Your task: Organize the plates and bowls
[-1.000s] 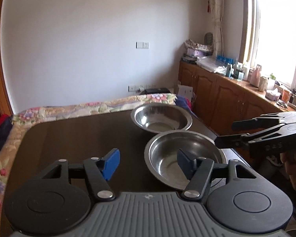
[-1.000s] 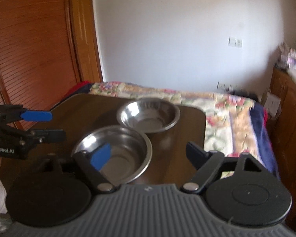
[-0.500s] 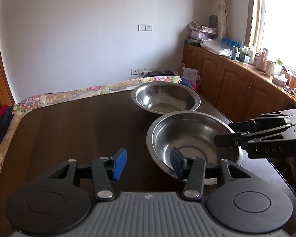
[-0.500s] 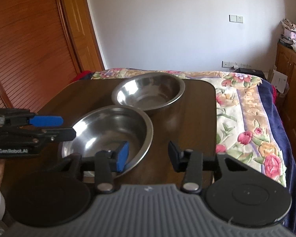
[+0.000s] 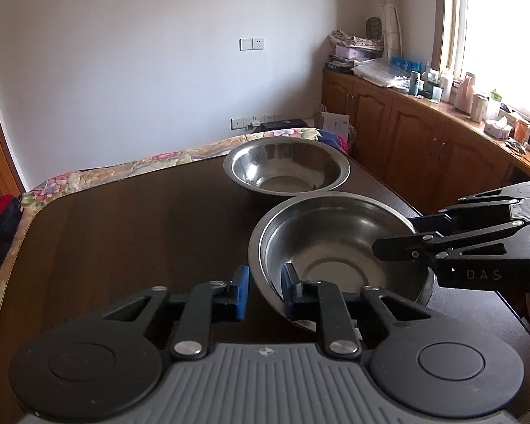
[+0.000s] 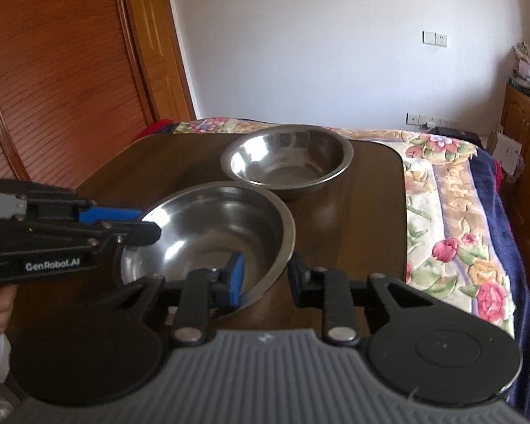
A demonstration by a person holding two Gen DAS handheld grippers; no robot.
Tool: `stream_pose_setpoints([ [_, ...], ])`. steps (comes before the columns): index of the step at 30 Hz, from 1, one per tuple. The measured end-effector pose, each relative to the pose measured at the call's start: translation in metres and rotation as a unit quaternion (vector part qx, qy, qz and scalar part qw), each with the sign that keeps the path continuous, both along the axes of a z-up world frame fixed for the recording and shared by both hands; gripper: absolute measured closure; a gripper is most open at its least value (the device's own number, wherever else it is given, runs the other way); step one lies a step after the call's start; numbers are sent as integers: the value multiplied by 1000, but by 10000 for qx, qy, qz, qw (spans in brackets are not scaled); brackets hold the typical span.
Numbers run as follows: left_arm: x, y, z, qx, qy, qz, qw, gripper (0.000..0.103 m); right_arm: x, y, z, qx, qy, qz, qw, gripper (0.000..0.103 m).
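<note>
Near bowl (image 5: 335,243) sits on the dark surface (image 5: 123,233), its far rim touching the far bowl (image 5: 286,169). Left claw (image 5: 263,295) has just been closing and straddles the bowl's left rim; right claw (image 6: 265,277) likewise straddles the right rim. Whether the pads press the metal cannot be told.

Left tool (image 5: 263,295) and right tool (image 6: 266,277) have just been closing.
</note>
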State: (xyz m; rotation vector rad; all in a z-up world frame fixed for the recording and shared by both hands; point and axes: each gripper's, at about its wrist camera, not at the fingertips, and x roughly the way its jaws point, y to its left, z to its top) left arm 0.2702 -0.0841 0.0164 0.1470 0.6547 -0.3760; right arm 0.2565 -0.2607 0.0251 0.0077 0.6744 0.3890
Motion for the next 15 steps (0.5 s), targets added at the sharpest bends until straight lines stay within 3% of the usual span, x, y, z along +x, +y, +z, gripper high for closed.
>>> stream_pose_setpoints([
  [7, -6, 1, 9, -51, 108, 29, 9999, 58, -5, 0, 4, 8, -88, -105, 9999, 84],
  [15, -32, 2, 36, -77, -239, -37, 9997, 59, -19, -4, 20, 94, -274, -252, 9993, 93],
])
